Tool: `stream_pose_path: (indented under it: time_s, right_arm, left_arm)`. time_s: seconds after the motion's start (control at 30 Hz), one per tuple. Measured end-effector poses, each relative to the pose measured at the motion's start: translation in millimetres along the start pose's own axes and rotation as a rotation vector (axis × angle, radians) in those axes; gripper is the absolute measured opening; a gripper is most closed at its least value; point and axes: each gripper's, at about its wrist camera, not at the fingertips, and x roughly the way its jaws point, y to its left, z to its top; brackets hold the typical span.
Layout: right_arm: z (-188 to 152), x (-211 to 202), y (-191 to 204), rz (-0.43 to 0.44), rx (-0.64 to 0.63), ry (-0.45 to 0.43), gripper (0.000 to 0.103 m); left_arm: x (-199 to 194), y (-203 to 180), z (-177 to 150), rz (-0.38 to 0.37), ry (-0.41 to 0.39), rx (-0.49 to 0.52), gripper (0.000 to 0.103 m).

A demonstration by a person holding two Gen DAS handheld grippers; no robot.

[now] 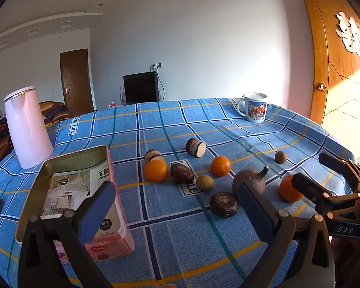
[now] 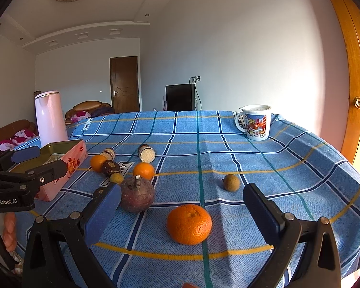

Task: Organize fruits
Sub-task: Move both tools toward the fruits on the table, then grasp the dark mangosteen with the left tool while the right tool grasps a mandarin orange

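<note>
Both hand-held grippers, left (image 1: 177,206) and right (image 2: 182,206), we hold spread and empty above the checked worktop (image 2: 288,153). Nearest the right one lies a dimpled orange (image 2: 189,224), with a dull purple stemmed fruit (image 2: 137,196) beyond. Farther back we read "LOVE SOLE" on the cloth labels (image 1: 189,187).

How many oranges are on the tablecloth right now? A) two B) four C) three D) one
C: the left wrist view shows three oranges, one by the tin, one mid-cloth, and one nearest the right hand-held gripper; none sits in the tin yet.
</note>
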Motion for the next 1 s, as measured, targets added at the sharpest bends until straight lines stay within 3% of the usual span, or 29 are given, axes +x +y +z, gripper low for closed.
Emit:
stream_pose_path:
  time_s: [0.33, 0.6, 0.63, 0.73, 1.0]
  right_arm:
    - [-15.1, 19.4, -5.5, 0.022, -0.002, 0.096, 0.100]
    - [-26.2, 42.5, -19.4, 0.057, 0.038, 0.205, 0.074]
    - [-26.6, 43.0, -19.9, 0.061, 0.038, 0.204, 0.066]
    - [-26.5, 42.9, -22.4, 0.084, 0.045, 0.199, 0.051]
    - [-28.1, 36.5, -19.8, 0.113, 0.042, 0.176, 0.049]
  left_arm:
    - [15.7, -17.2, -7.4, -0.060, 0.061, 0.043, 0.103]
    - [39.8, -31.1, -6.6, -0.093, 0.147, 0.073, 0.103]
    - [41.6, -30.2, -7.0, -0.100, 0.159, 0.069, 0.102]
    - [48.7, -33.2, -7.8, -0.118, 0.195, 0.078, 0.094]
    - [71.4, -38.0, -12.9, -0.196, 0.324, 0.062, 0.068]
